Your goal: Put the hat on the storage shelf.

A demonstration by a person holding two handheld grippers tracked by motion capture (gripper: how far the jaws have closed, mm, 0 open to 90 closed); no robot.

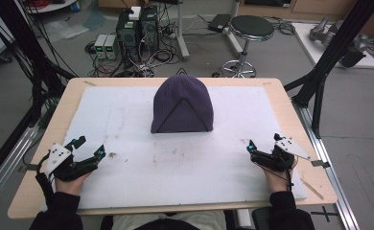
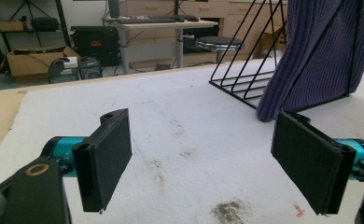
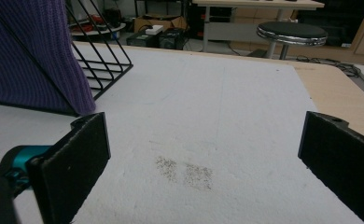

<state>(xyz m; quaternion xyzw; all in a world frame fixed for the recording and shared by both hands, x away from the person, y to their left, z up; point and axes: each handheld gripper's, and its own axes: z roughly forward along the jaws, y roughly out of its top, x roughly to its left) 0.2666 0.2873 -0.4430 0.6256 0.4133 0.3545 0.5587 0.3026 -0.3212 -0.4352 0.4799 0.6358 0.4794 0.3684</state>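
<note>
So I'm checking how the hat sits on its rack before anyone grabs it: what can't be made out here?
- Rack: the purple hat covers most of its wires in the high view and both gripper views.
- Hat top: cut off by the upper edge in the left gripper view and right gripper view.
- Hat's far side: hidden by the hat itself in the high view.
- Left gripper, right gripper: open, so nothing hidden between them.

A foam sheet [image 1: 127, 120] is lying on the counter [image 1: 70, 96], covering most of its top. A knit cap [image 1: 182, 103] is sitting over a wire rack [image 2: 245, 79] at the middle of the sheet, toward its far edge. The left hand-held gripper [image 1: 90, 147] is resting at the near left of the sheet and the right hand-held gripper [image 1: 263, 143] at the near right, both well apart from the cap. Behind the counter, a stool [image 1: 251, 28] is standing on the floor to the right.
</note>
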